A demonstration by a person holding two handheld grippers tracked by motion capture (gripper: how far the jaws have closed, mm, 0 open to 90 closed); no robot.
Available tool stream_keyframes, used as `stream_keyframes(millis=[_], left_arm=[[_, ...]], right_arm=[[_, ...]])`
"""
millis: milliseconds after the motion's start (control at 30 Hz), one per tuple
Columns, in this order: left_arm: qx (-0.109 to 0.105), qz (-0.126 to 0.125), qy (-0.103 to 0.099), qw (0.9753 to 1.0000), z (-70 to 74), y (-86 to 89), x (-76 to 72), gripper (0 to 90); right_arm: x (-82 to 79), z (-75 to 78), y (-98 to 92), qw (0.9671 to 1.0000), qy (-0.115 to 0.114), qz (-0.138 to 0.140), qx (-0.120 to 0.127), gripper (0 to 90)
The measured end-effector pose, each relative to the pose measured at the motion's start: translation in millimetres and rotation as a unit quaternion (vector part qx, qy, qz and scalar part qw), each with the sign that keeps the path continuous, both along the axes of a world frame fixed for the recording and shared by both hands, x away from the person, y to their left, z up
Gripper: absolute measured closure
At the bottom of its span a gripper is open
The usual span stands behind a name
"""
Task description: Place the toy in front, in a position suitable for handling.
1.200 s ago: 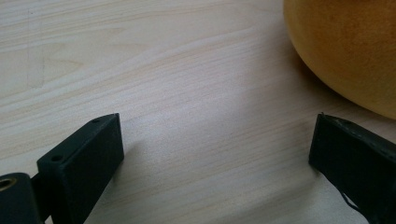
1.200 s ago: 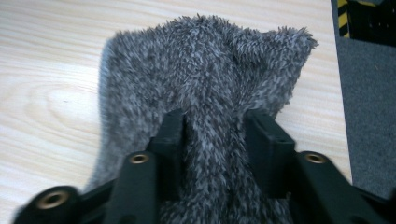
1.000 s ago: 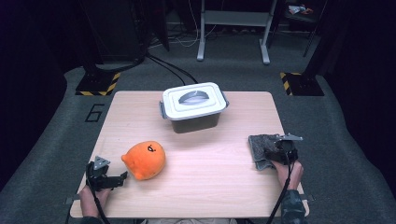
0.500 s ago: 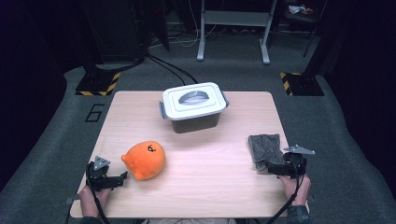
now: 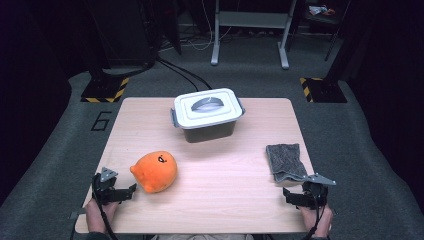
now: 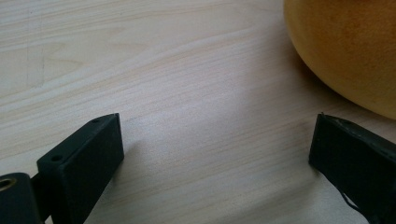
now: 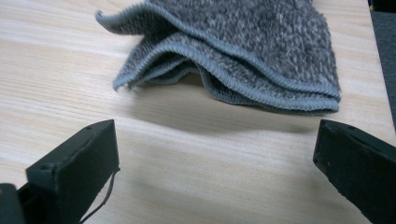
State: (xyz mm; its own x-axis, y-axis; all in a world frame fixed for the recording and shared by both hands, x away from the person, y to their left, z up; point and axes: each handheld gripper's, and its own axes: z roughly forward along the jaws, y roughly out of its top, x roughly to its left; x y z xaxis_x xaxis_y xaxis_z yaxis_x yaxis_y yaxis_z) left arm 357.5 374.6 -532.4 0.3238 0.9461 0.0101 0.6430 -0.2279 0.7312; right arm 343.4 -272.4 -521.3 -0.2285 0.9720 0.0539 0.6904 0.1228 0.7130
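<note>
Left gripper (image 5: 131,189): released, beside orange plush toy (image 5: 155,171).
Right gripper (image 5: 286,194): released; folded grey cloth (image 5: 286,161) best approached low along bench (image 5: 220,170).

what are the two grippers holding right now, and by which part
Nothing is held. The left gripper has its jaws wide apart over bare wood beside the orange plush toy; the right gripper is open too, just short of the folded grey towel.
</note>
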Motion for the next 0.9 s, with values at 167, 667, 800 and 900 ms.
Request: stream_keyframes(millis=[167,667,800,900], left_arm=[[-0.001,0.0,0.0,1.0,-0.1,0.1,0.2,2.6],[-0.001,0.015,0.0,0.9999,-0.1,-0.9,-0.3,2.6],[-0.003,0.036,0.002,0.9993,0.3,-1.7,-2.3,2.6],[-0.025,0.04,0.006,0.9989,1.9,1.6,-4.9,2.0]], right_arm=[[1.1,-6.5,2.0,0.9999,0.001,-0.004,-0.015,0.0],[3.3,-9.0,4.3,0.9996,-0.009,0.004,-0.025,0.0],[3.5,-9.0,4.4,0.9997,-0.007,0.004,-0.024,0.0],[3.5,-8.9,4.4,0.9997,-0.006,0.002,-0.023,0.0]])
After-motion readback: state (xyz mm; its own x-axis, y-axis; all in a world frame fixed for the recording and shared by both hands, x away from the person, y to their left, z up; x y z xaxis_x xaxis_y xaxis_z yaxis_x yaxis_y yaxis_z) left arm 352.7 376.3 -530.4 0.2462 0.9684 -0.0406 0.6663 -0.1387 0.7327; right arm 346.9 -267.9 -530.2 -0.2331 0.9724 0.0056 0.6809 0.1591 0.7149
